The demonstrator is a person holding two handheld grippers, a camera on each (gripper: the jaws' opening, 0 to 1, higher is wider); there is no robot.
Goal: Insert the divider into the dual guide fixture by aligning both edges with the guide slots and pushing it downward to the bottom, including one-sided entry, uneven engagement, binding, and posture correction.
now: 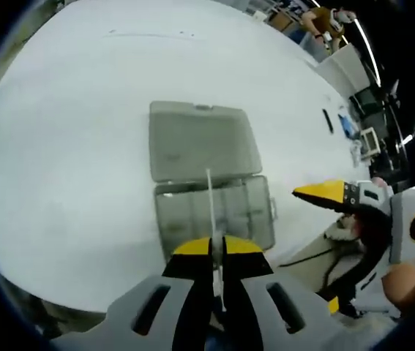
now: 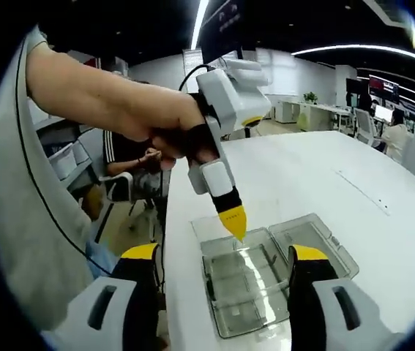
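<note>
In the left gripper view the left tool (image 1: 218, 252) has its two yellow-tipped jaws pressed together on a thin pale divider (image 1: 210, 208); the divider stands edge-on between the tips and rises out of them over the clear plastic box (image 1: 214, 212), which serves here as the landmark; whether the divider's far end touches the box or is in a slot cannot be told. The box lies open on the white counter (image 1: 68, 146); its lid (image 1: 201, 140) is folded flat on the far side of its compartmented tray, and a small latch shows on the tray's right edge. To the right of the box the right tool (image 1: 324, 191) comes into the picture, one yellow tip pointing toward the box, well clear of it; a hand (image 1: 401, 281) holds it.

In the right gripper view the right tool (image 2: 225, 256) has its jaws set wide apart with nothing between them; the box (image 2: 266, 274) lies beyond and between the two tips, its tray nearer and its lid (image 2: 313, 241) off to the right. The left tool (image 2: 234, 219) hangs tip-down just above the box's far edge, gripped by the person's hand (image 2: 174, 131); from this side its jaws read as one yellow point. Beyond the box, people sit at desks in an office.
</note>
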